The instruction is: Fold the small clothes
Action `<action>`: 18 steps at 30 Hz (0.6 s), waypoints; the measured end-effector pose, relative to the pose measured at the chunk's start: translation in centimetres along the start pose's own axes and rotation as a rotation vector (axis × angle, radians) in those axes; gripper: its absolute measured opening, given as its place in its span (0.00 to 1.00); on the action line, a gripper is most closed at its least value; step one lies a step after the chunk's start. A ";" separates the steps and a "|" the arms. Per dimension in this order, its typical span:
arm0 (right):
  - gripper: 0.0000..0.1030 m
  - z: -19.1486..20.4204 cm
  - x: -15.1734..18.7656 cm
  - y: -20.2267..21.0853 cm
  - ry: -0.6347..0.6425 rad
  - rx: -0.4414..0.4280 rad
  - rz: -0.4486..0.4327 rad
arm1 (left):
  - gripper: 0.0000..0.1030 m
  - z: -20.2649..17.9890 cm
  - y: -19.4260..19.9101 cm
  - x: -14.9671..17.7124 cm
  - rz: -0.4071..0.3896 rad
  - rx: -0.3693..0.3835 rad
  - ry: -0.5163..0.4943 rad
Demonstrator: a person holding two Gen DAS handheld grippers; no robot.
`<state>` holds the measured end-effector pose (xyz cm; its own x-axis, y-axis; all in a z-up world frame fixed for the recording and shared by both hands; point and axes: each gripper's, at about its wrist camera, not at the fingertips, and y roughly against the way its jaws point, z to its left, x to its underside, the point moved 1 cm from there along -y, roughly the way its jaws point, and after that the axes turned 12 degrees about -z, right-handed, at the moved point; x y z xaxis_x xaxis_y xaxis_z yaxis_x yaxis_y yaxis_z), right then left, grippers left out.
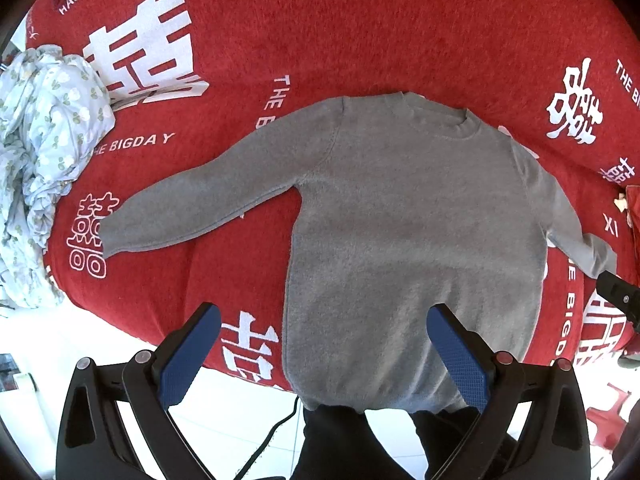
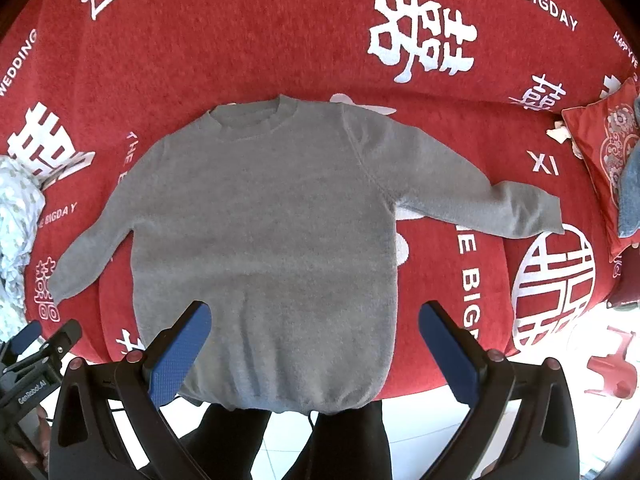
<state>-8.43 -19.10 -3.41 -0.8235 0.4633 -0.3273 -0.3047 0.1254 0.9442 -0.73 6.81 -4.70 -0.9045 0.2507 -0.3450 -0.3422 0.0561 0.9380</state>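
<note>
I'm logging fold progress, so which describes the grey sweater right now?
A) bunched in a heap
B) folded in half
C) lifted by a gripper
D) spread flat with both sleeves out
D: the grey sweater lies flat on the red blanket, sleeves out to each side, with the left gripper and right gripper both open.

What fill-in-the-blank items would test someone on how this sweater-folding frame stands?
1. The sweater is coloured ____.
2. It lies flat on a ____ blanket with white lettering.
3. Both sleeves are spread ____, not folded in.
4. The left gripper and right gripper both have their jaws ____.

Missing words: grey; red; outward; open
</note>
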 end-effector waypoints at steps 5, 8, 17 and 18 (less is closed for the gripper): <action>1.00 0.1 -0.1 0.1 0.007 0.002 -0.004 | 1.00 0.0 0.0 0.0 -0.001 0.001 0.001; 1.00 0.1 0.0 0.1 0.007 0.003 -0.001 | 1.00 0.1 -0.2 0.1 0.002 0.001 0.002; 1.00 0.2 0.0 0.0 0.006 0.005 0.001 | 1.00 0.2 -0.3 0.3 0.005 0.000 0.004; 1.00 0.3 0.0 0.0 0.006 0.006 0.003 | 1.00 0.2 -0.3 0.3 0.006 0.001 0.006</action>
<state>-8.27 -18.90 -3.38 -0.8273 0.4586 -0.3245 -0.2993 0.1291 0.9454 -0.84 7.04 -5.08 -0.9080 0.2454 -0.3396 -0.3365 0.0558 0.9400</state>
